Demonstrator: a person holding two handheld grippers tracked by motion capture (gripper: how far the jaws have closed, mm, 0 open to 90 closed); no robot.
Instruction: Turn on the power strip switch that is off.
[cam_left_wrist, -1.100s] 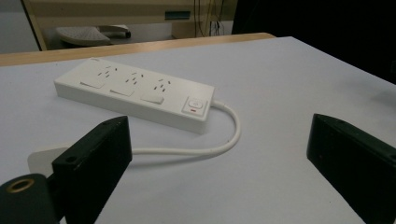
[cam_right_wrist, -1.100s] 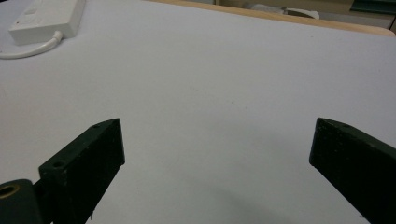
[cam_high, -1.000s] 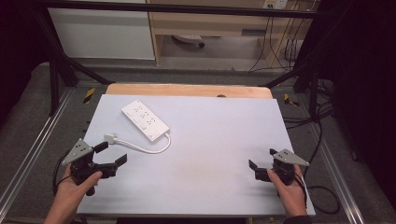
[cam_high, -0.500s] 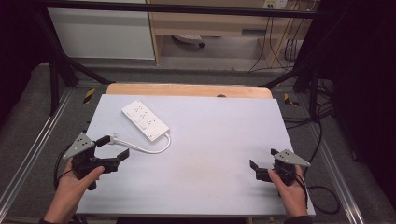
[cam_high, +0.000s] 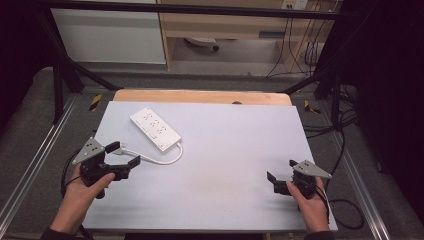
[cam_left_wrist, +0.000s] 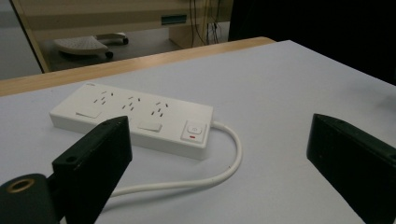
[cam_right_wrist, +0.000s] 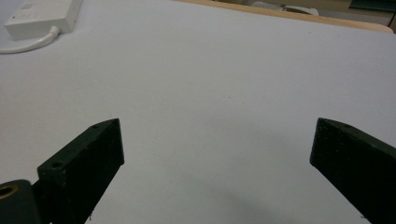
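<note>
The left tool hangs low over the desk with its jaws spread wide and nothing between them. Just ahead of it, seen between the jaws in the left gripper view, lies the white power strip, flat on the desk with its sockets up and its switch end nearest the tool. The strip's white cable loops out from that end and runs back toward the left jaw, passing close beneath it; whether it touches the jaw cannot be told.

The right tool is likewise released and empty, well apart from the strip, which sits far off ahead and to its left.

Judging by this, the work has barely begun: the strip and cable lie untouched, the left tool looks set for an approach, and any grasp is not yet made.
</note>
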